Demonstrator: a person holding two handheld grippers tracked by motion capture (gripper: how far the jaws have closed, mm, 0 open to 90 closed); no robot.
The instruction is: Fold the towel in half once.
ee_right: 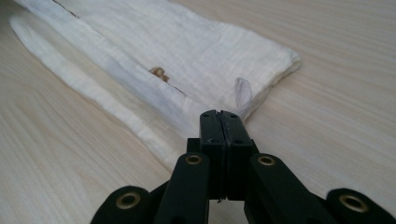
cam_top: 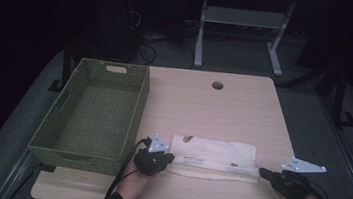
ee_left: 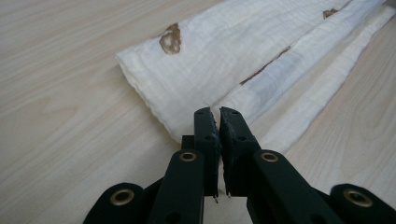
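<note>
A cream towel lies folded into a long strip on the light wooden desk, near the front edge and just to the right of a green woven basket. The basket stands at the desk's left side, hanging partly over the edge.

The left tongs sit at the towel's left end. In the left gripper view the left tongs have their jaws brought together, and a thin edge of the towel appears pinched between the tips (the pinch itself is fine and hard to make out). Small brown marks show on the cloth near that end.

The right tongs sit at the towel's right end. In the right gripper view the right tongs are closed tight, with the near folded edge of the towel meeting the tips; whether cloth is actually caught there cannot be told. A small loop tag stands up just beyond the tips.

A round hole is cut near the desk's far edge.
</note>
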